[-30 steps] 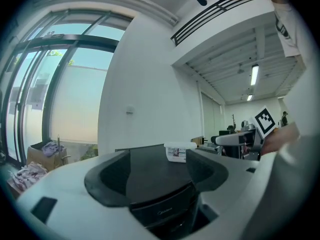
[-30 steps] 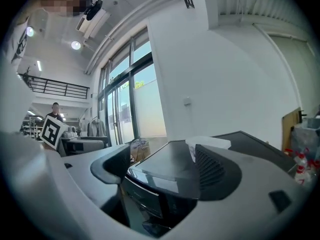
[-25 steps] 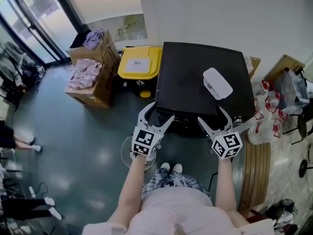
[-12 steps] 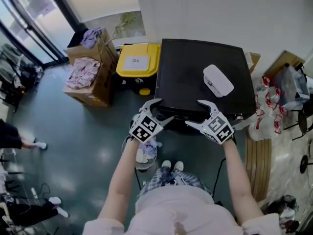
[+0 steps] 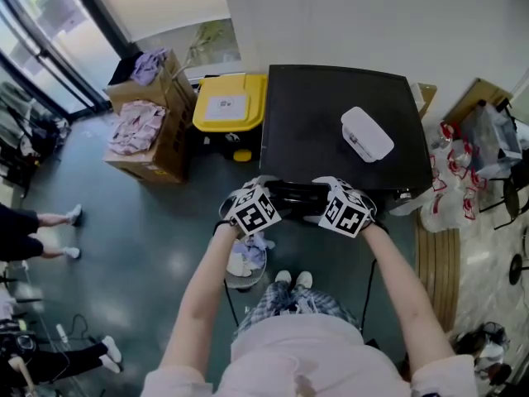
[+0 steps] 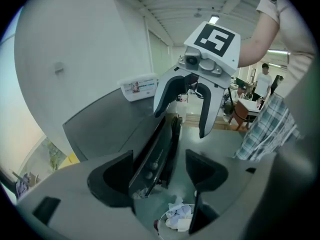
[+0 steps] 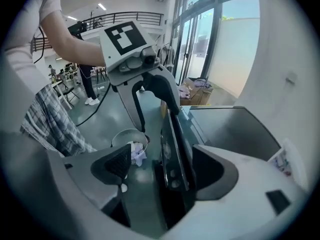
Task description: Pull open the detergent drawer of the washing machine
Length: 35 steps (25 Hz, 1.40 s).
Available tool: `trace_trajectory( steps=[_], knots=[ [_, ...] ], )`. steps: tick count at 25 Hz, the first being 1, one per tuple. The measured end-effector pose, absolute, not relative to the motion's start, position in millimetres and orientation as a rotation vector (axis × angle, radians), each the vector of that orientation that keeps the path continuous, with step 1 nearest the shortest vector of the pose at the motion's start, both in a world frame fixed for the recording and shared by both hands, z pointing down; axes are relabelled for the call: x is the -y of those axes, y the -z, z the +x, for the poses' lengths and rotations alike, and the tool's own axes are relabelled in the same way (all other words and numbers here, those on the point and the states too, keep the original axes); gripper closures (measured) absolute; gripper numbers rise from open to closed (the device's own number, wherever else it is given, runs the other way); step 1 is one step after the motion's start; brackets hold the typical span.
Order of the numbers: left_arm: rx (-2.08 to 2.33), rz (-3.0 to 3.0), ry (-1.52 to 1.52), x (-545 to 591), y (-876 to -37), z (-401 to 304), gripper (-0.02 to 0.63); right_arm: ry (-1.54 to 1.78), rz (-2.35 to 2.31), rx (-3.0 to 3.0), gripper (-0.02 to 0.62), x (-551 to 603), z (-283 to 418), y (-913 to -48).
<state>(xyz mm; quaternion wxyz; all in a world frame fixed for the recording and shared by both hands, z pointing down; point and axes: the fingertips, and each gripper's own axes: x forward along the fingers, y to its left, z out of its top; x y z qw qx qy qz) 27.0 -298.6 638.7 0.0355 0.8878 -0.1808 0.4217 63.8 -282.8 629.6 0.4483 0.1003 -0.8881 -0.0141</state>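
Grey floor (image 5: pixel 165 246); left tool (image 6: pixel 160 176), right tool (image 7: pixel 165 166) agape, seemingly straddling washing machine (image 5: pixel 331 98).

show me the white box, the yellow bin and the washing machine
white box (image 5: pixel 367 135), head view, middle of its lid
yellow bin (image 5: pixel 228 104), head view, label on its lid
washing machine (image 5: pixel 322 114), head view, bare dark top

The black, flat-topped washing machine (image 5: pixel 339 122) stands just ahead of both grippers. Its dark control front (image 6: pixel 150 156), set with round knobs, runs edge-on between the spread jaws of the left gripper (image 6: pixel 157 166) and the right gripper (image 7: pixel 160 166). The detergent drawer cannot be told apart there.
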Motion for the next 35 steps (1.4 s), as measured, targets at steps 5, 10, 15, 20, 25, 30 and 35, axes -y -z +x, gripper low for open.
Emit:
trace_trajectory(
  steps=[5, 10, 15, 20, 25, 30, 35],
  knots=[
    [0.475, 2.692, -1.391, 295.1, -654.4, 30.2, 0.27, 0.057, 0.187, 2.11, 0.21, 278.6, 63.5, -651.2],
    [0.454, 2.665, -1.466, 297.6, -667.4, 28.5, 0.27, 0.063, 0.201, 2.055, 0.221, 282.8, 62.1, -667.2],
    [0.432, 2.671, -1.51, 299.3, -669.9, 31.5, 0.272, 0.096, 0.223, 2.018, 0.259, 284.5, 64.3, -673.9],
    [0.396, 2.66, -1.656, 298.2, -676.8, 30.0, 0.285, 0.129, 0.239, 1.998, 0.298, 288.9, 64.2, -675.1],
    [0.427, 2.678, -1.696, 303.0, -677.3, 29.6, 0.327, 0.203, 0.279, 1.95, 0.373, 296.0, 66.0, -675.3],
    [0.515, 2.692, -1.757, 312.5, -676.5, 27.7, 0.422, 0.264, 0.327, 1.916, 0.446, 304.7, 68.4, -675.4],
    [0.611, 2.707, -1.78, 320.9, -674.8, 24.0, 0.514, 0.315, 0.366, 1.893, 0.522, 310.6, 64.6, -670.9]
  ],
)
